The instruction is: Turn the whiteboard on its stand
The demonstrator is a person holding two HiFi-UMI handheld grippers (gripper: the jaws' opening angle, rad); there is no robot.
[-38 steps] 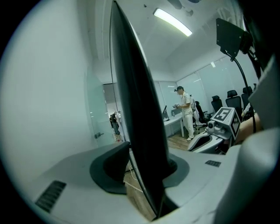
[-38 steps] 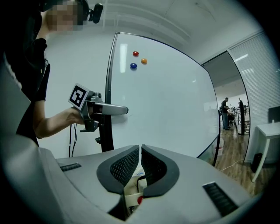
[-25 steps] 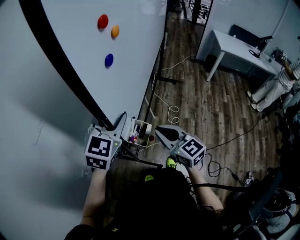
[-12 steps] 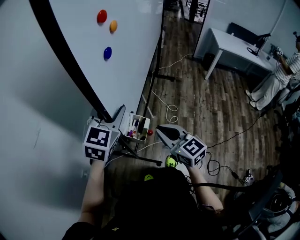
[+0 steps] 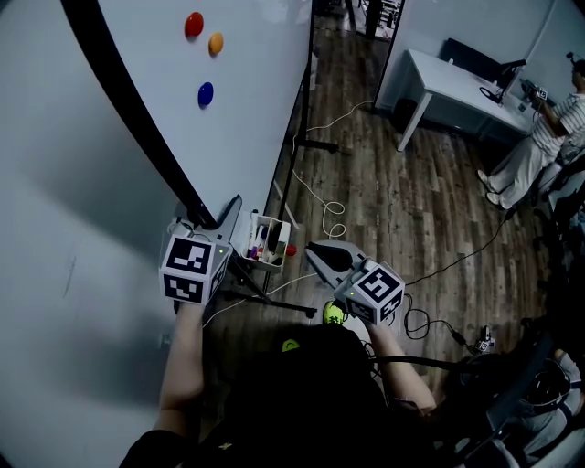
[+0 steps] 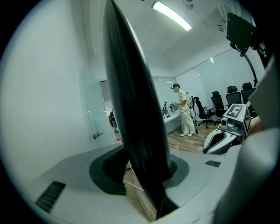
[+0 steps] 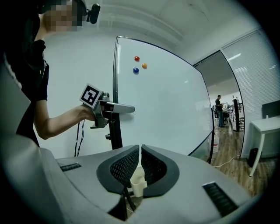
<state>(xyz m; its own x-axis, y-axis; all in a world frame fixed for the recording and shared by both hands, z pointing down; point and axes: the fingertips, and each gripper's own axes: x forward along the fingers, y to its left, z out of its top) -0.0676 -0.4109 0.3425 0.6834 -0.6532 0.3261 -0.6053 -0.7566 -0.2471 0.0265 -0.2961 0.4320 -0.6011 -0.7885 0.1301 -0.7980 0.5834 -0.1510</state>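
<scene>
The whiteboard (image 5: pixel 247 101) with its black frame (image 5: pixel 137 119) fills the upper left of the head view and carries red (image 5: pixel 194 25), orange (image 5: pixel 216 43) and blue (image 5: pixel 206 93) magnets. My left gripper (image 5: pixel 227 218) is at the frame's lower corner. In the left gripper view the black frame edge (image 6: pixel 131 100) runs between the jaws of my left gripper (image 6: pixel 146 175), which are closed on it. My right gripper (image 5: pixel 315 253) hangs to the right of the board, apart from it. In the right gripper view my right gripper (image 7: pixel 139 154) is shut with nothing in it, facing the whiteboard (image 7: pixel 166 100).
A marker tray (image 5: pixel 265 242) hangs under the board beside the stand's leg (image 5: pixel 274 303). Cables (image 5: pixel 329 215) trail over the wooden floor. A white desk (image 5: pixel 457 87) stands at the back right, with a person (image 5: pixel 539 137) beside it.
My left gripper, the frame corner and the marker tray have shifted a little up and away in the head view. The right gripper has hardly moved.
</scene>
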